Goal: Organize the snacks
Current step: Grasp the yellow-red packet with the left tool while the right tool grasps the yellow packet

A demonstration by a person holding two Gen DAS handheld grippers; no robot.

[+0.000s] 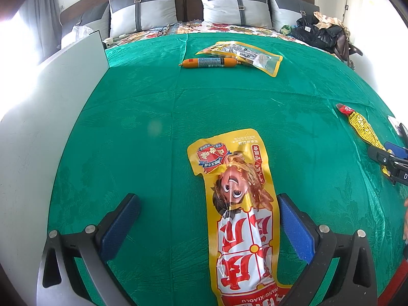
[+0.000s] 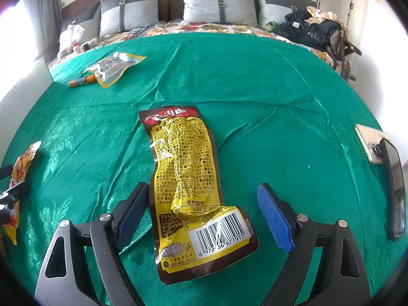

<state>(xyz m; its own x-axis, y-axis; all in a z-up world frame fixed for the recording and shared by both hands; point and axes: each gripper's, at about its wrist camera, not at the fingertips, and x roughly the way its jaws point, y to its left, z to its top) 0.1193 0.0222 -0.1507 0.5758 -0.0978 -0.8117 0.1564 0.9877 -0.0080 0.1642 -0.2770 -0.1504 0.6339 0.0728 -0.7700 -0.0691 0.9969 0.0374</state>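
Under my left gripper (image 1: pixel 207 225), jaws spread wide and gripping nothing, the yellow cartoon packet (image 1: pixel 241 216) lies flat on the green cloth (image 1: pixel 142 117), nearer the right pad. My right gripper (image 2: pixel 204 216) is also open, straddling the crinkled yellow-brown packet (image 2: pixel 188 186). Both look light, limp and slick; I'd pinch across the narrow width at the filled middle, not the flat sealed edges.

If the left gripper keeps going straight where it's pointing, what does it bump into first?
Probably the cartoon snack packet, which lies lengthwise between the open left gripper fingers on the green cloth. Depth is hard to judge, so it might touch the cloth beside it.
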